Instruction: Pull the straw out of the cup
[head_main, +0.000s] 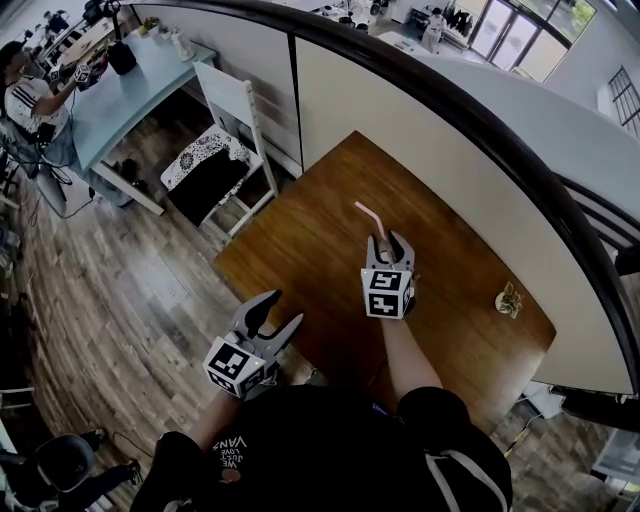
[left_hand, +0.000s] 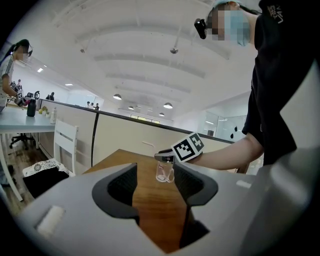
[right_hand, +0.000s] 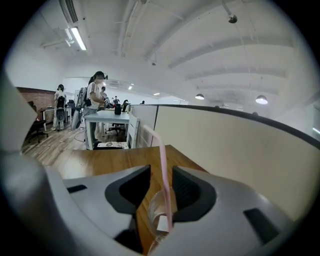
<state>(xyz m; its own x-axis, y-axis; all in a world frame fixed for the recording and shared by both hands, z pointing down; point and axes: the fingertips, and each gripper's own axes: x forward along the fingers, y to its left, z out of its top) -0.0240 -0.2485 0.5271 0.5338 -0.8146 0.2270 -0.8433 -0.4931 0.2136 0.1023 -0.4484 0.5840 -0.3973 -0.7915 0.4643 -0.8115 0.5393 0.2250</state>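
Observation:
A clear cup (right_hand: 159, 214) with a pink straw (right_hand: 163, 165) stands on the wooden table (head_main: 300, 250). My right gripper (right_hand: 161, 175) is open, one jaw on each side of the cup's rim, and the straw rises through the gap between them. I see no pad pressing on the cup. In the head view the straw (head_main: 367, 214) sticks out beyond the right gripper (head_main: 385, 242), which hides the cup. My left gripper (head_main: 284, 308) hangs open and empty near the table's front left edge. It faces the cup (left_hand: 164, 172) from a distance.
A small potted plant (head_main: 509, 299) sits at the table's right end. A beige partition (head_main: 430, 130) runs along the far side of the table. A white chair (head_main: 235, 130) and a pale desk (head_main: 140, 90) stand beyond the left end, with a seated person nearby.

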